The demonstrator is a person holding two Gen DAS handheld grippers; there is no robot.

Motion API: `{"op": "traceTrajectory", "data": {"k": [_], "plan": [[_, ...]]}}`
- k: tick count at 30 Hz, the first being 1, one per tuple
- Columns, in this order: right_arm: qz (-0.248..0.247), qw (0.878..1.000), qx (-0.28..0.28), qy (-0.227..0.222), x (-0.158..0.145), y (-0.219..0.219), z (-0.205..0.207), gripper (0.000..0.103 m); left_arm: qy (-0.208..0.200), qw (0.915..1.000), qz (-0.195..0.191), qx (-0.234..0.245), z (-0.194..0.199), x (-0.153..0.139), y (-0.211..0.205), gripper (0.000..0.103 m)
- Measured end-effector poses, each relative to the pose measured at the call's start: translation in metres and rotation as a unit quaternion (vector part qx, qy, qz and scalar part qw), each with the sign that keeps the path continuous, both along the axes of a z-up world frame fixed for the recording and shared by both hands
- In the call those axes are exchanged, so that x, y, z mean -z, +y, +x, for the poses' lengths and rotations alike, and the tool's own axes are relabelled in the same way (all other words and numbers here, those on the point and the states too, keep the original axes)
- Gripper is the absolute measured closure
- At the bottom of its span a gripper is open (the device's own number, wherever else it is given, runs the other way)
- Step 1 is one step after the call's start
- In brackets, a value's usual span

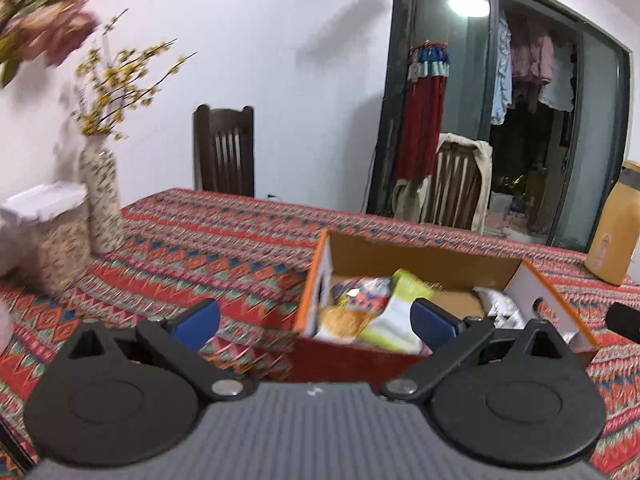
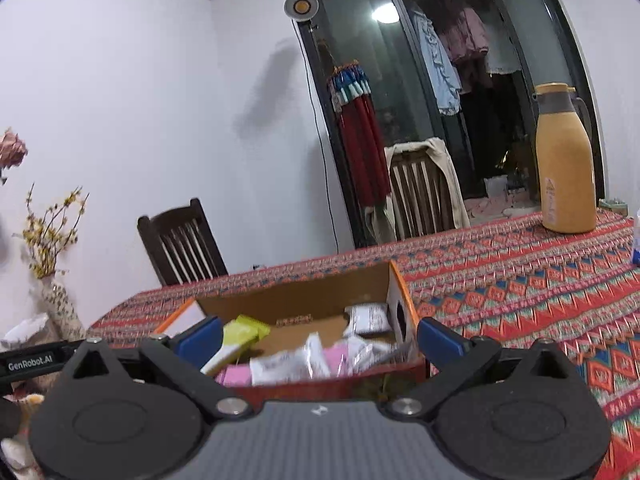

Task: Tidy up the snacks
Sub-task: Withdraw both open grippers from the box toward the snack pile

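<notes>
Left gripper [image 1: 316, 318] fingers spread wide, gripping nothing. Right gripper [image 2: 320, 338] fingers likewise spread, empty. Open cardboard box [image 2: 296, 300] sits on table [image 2: 500, 280] with patterned red cloth, just ahead of both grippers. Snack packets [image 2: 292, 362] lie inside box: yellow-green pack [image 1: 394, 312], pink and white packs. Yellow thermos jug [image 2: 564, 164] stands at far right edge; floral vase [image 1: 100, 196] at left edge.

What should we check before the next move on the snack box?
1. Left tool open, nothing held: ok.
2. Right tool open, nothing held: ok.
3. Cardboard box open on top, packets reachable: ok.
4. Snack packets inside the box, none on the tablecloth in view: ok.
5. Yellow-green packet leans near the box's front edge; stable: cannot tell.
6. Thermos stands apart from the box: ok.
</notes>
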State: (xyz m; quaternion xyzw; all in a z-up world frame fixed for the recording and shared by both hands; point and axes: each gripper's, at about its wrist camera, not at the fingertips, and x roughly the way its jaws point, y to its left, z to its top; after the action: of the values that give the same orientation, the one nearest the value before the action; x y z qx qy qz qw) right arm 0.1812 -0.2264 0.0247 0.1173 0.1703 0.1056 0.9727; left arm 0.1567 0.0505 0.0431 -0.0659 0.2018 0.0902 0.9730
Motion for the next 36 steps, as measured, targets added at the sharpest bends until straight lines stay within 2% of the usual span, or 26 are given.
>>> {"op": "traceTrajectory", "data": {"k": [10, 22, 30, 34, 36], "plan": [[-0.015, 0.999, -0.016, 0.039, 0.027, 0.007, -0.04, 0.0, 0.024, 0.9996, 0.011, 0.009, -0.043, 0.027, 0.016, 0.0], [-0.034, 0.996, -0.027, 0.075, 0.051, 0.013, -0.074, 0.0, 0.044, 0.9988, 0.008, 0.02, -0.071, 0.047, 0.024, 0.0], [-0.039, 0.994, -0.067, 0.073, 0.046, 0.032, -0.084, 0.0, 0.049, 0.9984, 0.002, 0.027, -0.078, 0.05, 0.026, 0.0], [-0.052, 0.99, -0.094, 0.095, 0.053, 0.047, -0.076, 0.0, 0.053, 0.9981, -0.002, 0.03, -0.081, 0.052, 0.026, 0.0], [-0.056, 0.987, -0.109, 0.106, 0.057, 0.053, -0.071, 0.006, 0.055, 0.998, -0.003, 0.031, -0.082, 0.054, 0.027, 0.0]]}}
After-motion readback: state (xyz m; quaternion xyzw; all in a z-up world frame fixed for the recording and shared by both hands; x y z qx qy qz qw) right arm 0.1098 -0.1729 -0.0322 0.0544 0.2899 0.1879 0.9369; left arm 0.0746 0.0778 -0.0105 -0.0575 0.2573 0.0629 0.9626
